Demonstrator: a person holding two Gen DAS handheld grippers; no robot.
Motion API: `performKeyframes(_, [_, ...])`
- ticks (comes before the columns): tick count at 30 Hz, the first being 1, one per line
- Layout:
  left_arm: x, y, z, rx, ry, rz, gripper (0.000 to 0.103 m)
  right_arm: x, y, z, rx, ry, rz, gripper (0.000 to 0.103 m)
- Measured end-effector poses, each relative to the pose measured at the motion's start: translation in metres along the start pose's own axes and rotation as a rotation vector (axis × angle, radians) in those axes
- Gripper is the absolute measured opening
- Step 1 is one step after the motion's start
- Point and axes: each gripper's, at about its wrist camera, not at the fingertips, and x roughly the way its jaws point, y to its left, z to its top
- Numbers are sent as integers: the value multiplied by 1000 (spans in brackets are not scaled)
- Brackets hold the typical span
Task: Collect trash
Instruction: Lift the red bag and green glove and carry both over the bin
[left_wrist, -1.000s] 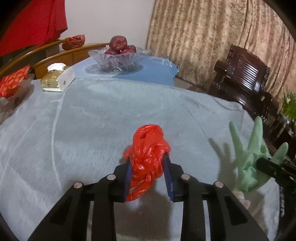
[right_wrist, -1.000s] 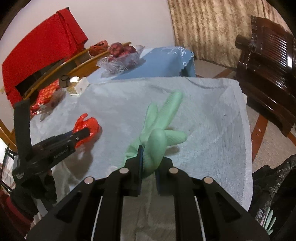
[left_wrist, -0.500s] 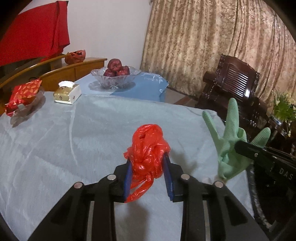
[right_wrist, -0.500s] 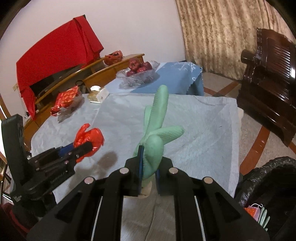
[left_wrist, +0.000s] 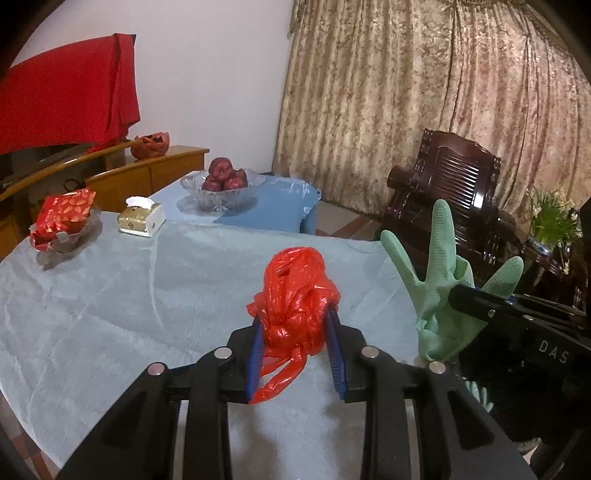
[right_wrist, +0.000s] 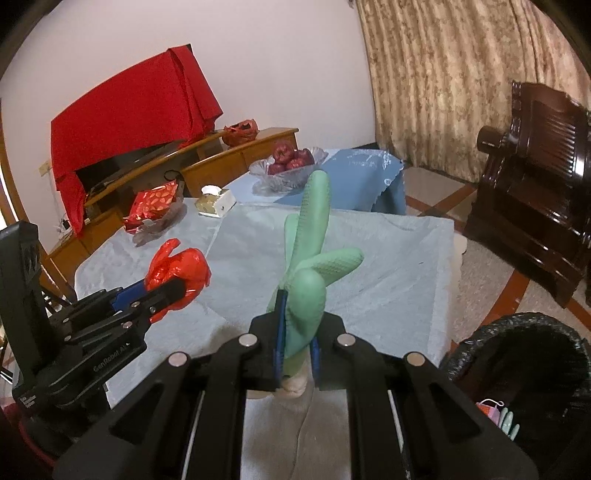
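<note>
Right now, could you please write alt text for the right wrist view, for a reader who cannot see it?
The right gripper holds a green rubber glove upright above a table with a pale cloth. At left, the left gripper holds a crumpled red plastic bag. A black-lined bin stands at lower right.

Home living room: curtains (left_wrist: 424, 92), armchair (left_wrist: 443, 192), fruit bowl (left_wrist: 221, 184).

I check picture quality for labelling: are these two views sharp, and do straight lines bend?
Left wrist view: red bag sharp, curtain bows near the dark round edge. Right wrist view: glove sharp, bin dim, table edges curve.
</note>
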Motion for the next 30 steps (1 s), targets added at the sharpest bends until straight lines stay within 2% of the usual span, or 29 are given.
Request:
performKeyframes(14, [-45,-44,-3,47,-53,-58,30,-70,-4,-11,-36,-68,-23,10])
performKeyframes(30, [-68,-124,-10,161,-80,-186,31,-142,-59,-39,14,-136,-146,10])
